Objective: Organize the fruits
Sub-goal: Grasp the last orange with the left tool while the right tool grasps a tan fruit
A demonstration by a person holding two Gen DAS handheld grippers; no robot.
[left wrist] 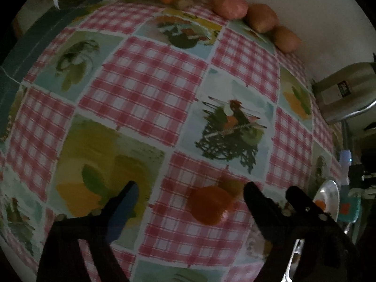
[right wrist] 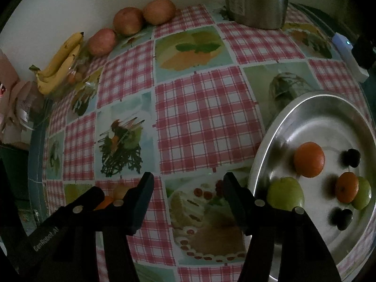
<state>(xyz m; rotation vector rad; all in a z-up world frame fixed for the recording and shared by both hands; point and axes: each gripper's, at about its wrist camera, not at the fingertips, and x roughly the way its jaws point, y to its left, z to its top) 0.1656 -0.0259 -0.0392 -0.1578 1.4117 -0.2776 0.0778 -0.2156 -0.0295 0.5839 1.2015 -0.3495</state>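
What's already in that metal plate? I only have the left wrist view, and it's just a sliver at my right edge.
Observer: The metal plate holds two oranges, the bigger one nearer the middle, plus two green fruits and two dark ones.
Operator: Are the right tongs holding anything?
Observer: No, the right tongs are open and empty over the tablecloth, beside the plate.
Operator: I see banana tips at my top edge. Is it a bunch?
Observer: Yes, a bunch of bananas lies against the wall, next to three apples in a row.
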